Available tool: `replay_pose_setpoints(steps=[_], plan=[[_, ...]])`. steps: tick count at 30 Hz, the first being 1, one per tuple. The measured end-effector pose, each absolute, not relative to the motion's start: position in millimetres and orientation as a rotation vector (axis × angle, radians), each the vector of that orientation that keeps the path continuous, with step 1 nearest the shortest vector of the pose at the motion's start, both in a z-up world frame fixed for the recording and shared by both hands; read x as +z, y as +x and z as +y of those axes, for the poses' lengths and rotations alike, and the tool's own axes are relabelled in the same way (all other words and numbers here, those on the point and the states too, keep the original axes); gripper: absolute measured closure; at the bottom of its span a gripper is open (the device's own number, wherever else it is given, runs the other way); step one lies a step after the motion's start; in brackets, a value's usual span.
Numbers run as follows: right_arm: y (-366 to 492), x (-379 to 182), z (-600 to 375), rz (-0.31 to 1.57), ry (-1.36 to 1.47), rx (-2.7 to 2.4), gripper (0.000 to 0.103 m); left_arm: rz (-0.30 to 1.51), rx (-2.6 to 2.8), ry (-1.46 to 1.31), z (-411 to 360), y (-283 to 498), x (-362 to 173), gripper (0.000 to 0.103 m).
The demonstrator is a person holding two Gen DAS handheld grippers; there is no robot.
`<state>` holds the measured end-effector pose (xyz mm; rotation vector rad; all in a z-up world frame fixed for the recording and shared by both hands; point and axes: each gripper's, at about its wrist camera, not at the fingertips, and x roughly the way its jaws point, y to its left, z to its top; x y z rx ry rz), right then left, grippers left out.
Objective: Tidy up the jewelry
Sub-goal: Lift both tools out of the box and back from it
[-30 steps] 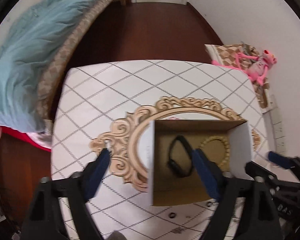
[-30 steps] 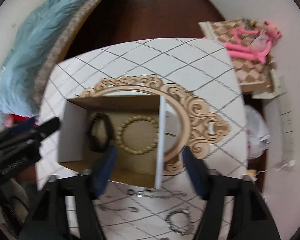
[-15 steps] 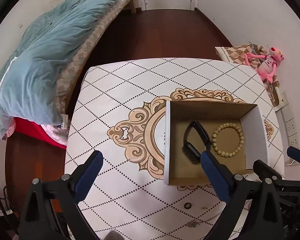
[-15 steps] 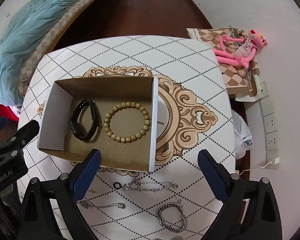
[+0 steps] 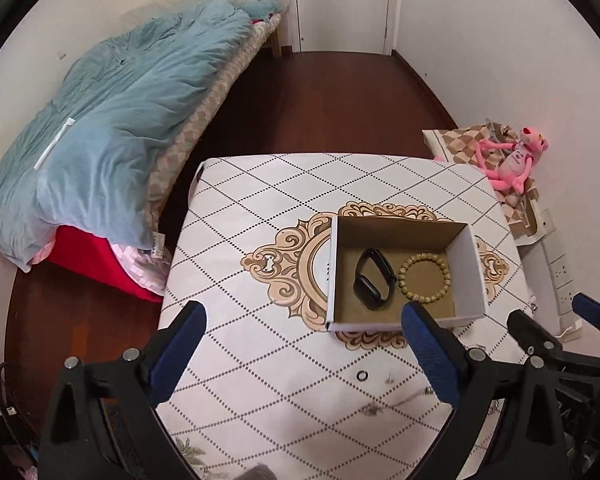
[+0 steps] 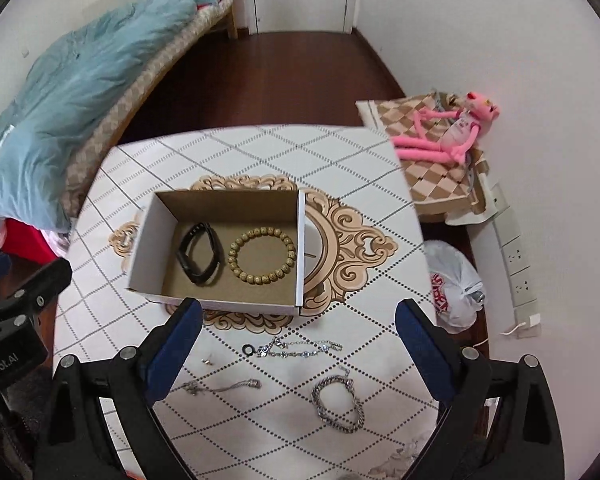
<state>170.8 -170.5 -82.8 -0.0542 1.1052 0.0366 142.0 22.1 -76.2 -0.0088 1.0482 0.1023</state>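
Note:
An open cardboard box (image 6: 140, 256) (image 5: 470, 264) stands on the patterned table and holds a black wristband (image 6: 200, 254) (image 5: 374, 280) and a beige bead bracelet (image 6: 262, 256) (image 5: 424, 278). In front of it lie a crystal chain (image 6: 300, 349), a small black ring (image 6: 247, 350) (image 5: 363, 376), a thin silver necklace (image 6: 220, 387), a chunky silver bracelet (image 6: 338, 404) and a tiny stud (image 6: 207, 360). My left gripper (image 5: 302, 350) and right gripper (image 6: 298, 350) are both open and empty, held above the table's near part.
The table (image 5: 260, 208) has a white diamond-pattern cloth. A bed with a blue quilt (image 5: 112, 120) is on the left. A pink plush toy (image 6: 444, 132) on a checked cushion, a plastic bag (image 6: 454, 284) and a power strip (image 6: 516, 256) lie on the right.
Both grippers have pulled back and up from the box, so the box looks smaller and the loose jewelry in front of it has come into view.

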Motion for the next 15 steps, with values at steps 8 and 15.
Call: replay_pose_setpoints(steps=[8,15], plan=[[128.8,-43.0,-164.2,1.017,-0.063,0.042,0.005,1.011,0.106,-0.021,29.3,107.1,-53.6,0.003],[102.5,-43.2,-166.2,1.012,-0.007,0.065,0.005,1.008,0.147,-0.041,37.0,84.6,-53.7,0.003]])
